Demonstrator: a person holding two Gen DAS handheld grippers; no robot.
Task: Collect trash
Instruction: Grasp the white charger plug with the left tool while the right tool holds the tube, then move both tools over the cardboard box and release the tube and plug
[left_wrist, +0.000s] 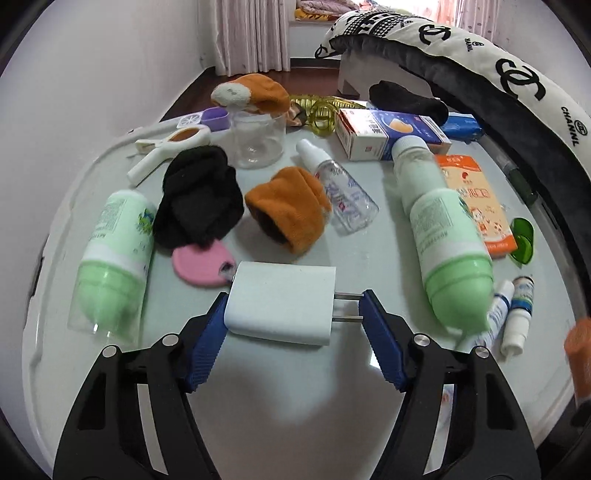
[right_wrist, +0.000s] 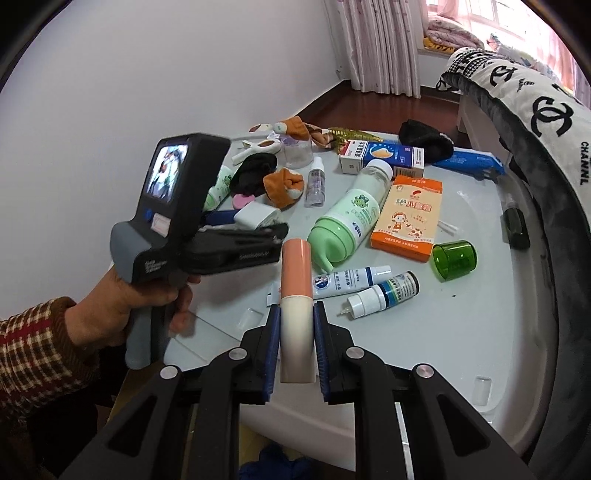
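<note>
White plastic forms the body of the charger plug (left_wrist: 279, 306), which lies between the blue-padded fingers of the left gripper (left_wrist: 293, 308). The left pad presses against the plug's body, and the right pad meets the tips of its two metal prongs; the jaws are thus closed on the plug just above the pale table (left_wrist: 295, 387). In the right wrist view the same plug (right_wrist: 255, 216) appears at the tip of the left gripper (right_wrist: 258, 227), which a hand (right_wrist: 122, 314) in a checked sleeve holds by its grey handle.

The right gripper (right_wrist: 297, 332) clamps a cylindrical tube (right_wrist: 295, 314), peach above and cream below, upright between its two pads at the near edge of the table (right_wrist: 424, 332).

Clutter covers the table beyond. A green-capped bottle (left_wrist: 443, 236) lies on its side to the right of the plug, touching an orange box (left_wrist: 476, 203). A second green bottle (left_wrist: 114, 258) lies to the left, beside a black sock (left_wrist: 199, 195) and a pink disc (left_wrist: 203, 264). An orange sock (left_wrist: 288, 208) rests against a small clear bottle (left_wrist: 340, 188). A green cap (right_wrist: 454, 260), a white ointment tube (right_wrist: 347, 280) and a dropper bottle (right_wrist: 384, 293) lie near the right gripper. A logo-printed cushion (right_wrist: 546, 122) borders the table's right side.
</note>
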